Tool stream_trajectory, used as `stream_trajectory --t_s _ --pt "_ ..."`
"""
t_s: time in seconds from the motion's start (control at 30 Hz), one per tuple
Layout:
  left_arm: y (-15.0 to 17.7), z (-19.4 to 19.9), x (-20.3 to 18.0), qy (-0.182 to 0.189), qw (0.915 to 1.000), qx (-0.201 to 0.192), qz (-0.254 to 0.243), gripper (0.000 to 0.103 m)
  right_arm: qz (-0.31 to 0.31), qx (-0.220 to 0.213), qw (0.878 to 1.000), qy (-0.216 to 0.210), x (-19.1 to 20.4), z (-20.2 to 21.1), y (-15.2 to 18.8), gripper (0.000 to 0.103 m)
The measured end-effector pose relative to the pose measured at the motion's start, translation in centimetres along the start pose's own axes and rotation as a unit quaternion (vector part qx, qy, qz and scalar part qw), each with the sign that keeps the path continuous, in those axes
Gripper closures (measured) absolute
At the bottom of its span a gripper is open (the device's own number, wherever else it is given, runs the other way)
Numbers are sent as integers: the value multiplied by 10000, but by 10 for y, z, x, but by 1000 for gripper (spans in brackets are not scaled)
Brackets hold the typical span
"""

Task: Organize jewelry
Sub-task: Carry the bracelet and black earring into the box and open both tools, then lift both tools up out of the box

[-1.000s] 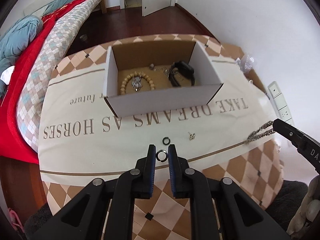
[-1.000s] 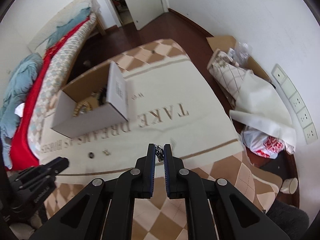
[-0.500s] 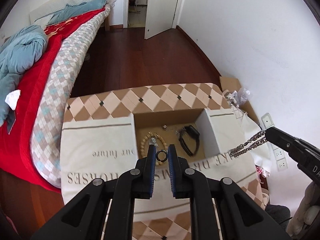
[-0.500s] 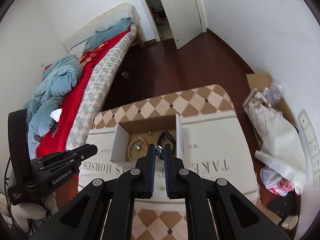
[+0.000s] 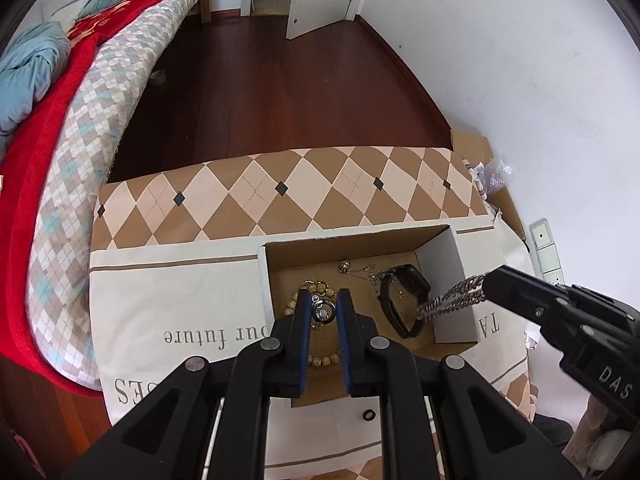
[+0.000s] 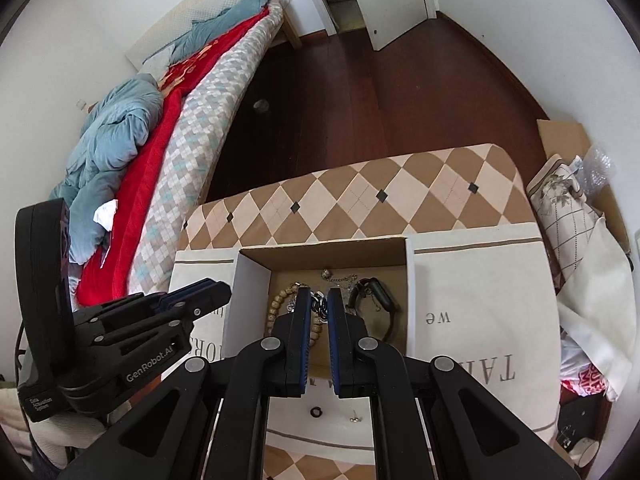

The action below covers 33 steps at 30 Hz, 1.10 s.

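Note:
My left gripper (image 5: 324,309) is shut on a silver ring (image 5: 323,312) and holds it above the open cardboard box (image 5: 454,280). My right gripper (image 6: 319,305) is shut on a silver chain (image 6: 319,304); in the left wrist view the chain (image 5: 450,300) hangs from it over the box's right wall. The box (image 6: 248,288) holds a wooden bead bracelet (image 6: 278,304), a black watch (image 5: 404,304) and a thin chain (image 5: 356,270). A black ring (image 6: 316,412) and a small gold earring (image 6: 353,416) lie on the cloth in front of the box.
The box stands on a table with a cream printed cloth (image 5: 172,300) over a checked cover (image 5: 280,196). A bed (image 6: 192,128) is at the left, and bags and cardboard (image 6: 576,216) are at the right by the wall.
Both grippers have lifted off the cloth and moved forward over the box, the left with the ring, the right with the chain.

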<state>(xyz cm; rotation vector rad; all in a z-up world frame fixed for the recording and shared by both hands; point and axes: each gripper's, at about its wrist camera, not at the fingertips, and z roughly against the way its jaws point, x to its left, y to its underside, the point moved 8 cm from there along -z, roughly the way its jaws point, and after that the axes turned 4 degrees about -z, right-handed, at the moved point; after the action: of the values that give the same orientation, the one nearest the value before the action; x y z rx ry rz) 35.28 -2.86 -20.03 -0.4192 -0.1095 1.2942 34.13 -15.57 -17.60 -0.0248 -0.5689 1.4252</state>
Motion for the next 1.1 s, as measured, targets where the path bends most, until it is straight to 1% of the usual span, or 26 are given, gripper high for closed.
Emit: stream_trajectory --t_s 0.2,0.33,0.37,0.4,0.47,0.5,0.53,0.57,0.6,0.63,0.67,0.73,0.77,0.8,0.83,0.87,0.9,0.93,1.0,1.03,1.1 --pt "-6 -9 1 28 10000 81 -2 93 -52 202 9997 -112 4 -12 4 94" --pt "-8 -11 3 25 9999 124 17 92 -145 590 9981 -129 -3 -29 12 94" --pt "-7 -12 2 29 9999 161 5 92 -238 712 9971 -94 -9 -35 15 94" --pt "-7 -13 2 16 9998 199 -1 92 -247 777 9967 44 -15 -39 17 94" --pt "-5 -14 2 -38 9997 245 13 89 -241 793 9961 289 -25 -41 19 94" --pt "-5 -14 2 -45 9997 239 28 88 -232 774 9961 343 -28 -41 20 92" --pt "-5 -13 2 -56 9997 228 62 81 -236 739 9961 413 -31 -39 20 88" --pt "-5 -12 4 -83 9997 210 98 69 -225 689 9961 493 -33 -35 20 72" --pt "-5 -11 5 -122 9997 177 115 60 -209 612 9965 528 -35 -31 18 55" --pt "-5 -9 6 -171 9997 134 121 45 -188 543 9967 571 -36 -27 17 50" --pt "-6 -5 8 -262 9996 45 120 39 -114 454 9965 698 -37 -22 16 48" --pt "-6 0 14 -493 9987 -64 110 35 23 302 9950 948 -39 -14 14 48" --pt "-5 3 16 -592 9981 -123 96 29 108 228 9932 1136 -41 -10 14 47" --pt "-4 6 20 -744 9970 -195 95 25 197 165 9906 1341 -42 -7 13 41" --pt "-3 9 22 -848 9961 -244 94 16 262 124 9883 1495 -44 -6 14 36" --pt "-1 11 25 -940 9951 -284 94 8 317 73 9859 1644 -45 -4 15 25" --pt "4 12 28 -1044 9940 -302 128 6 371 33 9836 1767 -46 -3 16 18" --pt "7 12 31 -1098 9934 -292 162 3 405 14 9819 1848 -47 -3 18 17" --pt "18 10 35 -1222 9921 -225 191 3 436 36 9804 1922 -49 -6 23 17" --pt "22 9 37 -1282 9914 -188 178 3 434 54 9799 1945 -49 -7 26 14" --pt "32 6 39 -1402 9899 -142 138 2 394 70 9796 1970 -51 -10 30 3"
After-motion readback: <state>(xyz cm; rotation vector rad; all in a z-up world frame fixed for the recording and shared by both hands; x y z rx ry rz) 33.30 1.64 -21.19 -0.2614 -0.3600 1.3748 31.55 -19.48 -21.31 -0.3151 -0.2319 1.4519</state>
